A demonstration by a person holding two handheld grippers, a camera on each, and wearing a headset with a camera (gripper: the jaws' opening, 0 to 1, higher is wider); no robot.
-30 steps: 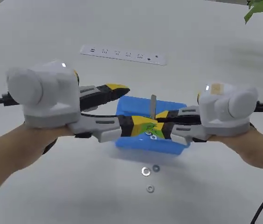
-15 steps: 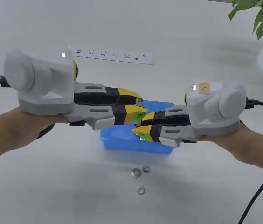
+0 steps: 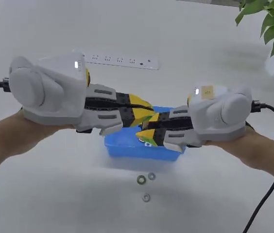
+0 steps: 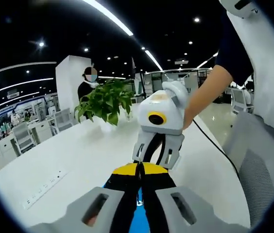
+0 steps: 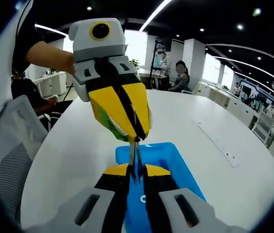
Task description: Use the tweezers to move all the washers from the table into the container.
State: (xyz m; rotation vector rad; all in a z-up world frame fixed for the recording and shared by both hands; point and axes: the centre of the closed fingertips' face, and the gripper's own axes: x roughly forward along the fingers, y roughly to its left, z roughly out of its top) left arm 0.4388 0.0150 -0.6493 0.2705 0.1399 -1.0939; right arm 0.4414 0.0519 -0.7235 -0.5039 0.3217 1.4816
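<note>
At the bottom, yellow tips of the left gripper (image 4: 140,168), pressed together, with a strip of the blue container (image 4: 137,221) seen between the jaw bodies. Directly opposite, the white right gripper (image 4: 151,156), pointed toward the camera, tips close to the yellow ones, held by a hand (image 4: 191,109) from the right. Behind, white table (image 4: 78,155) with power strip (image 4: 43,187), leafy plant (image 4: 105,103), grey chair (image 4: 258,170).

My left gripper (image 3: 148,109) now overlaps above my right gripper (image 3: 143,134), no longer meeting it tip to tip. The tweezers (image 5: 134,159) no longer stand upright between tips; now lie along right jaws.
</note>
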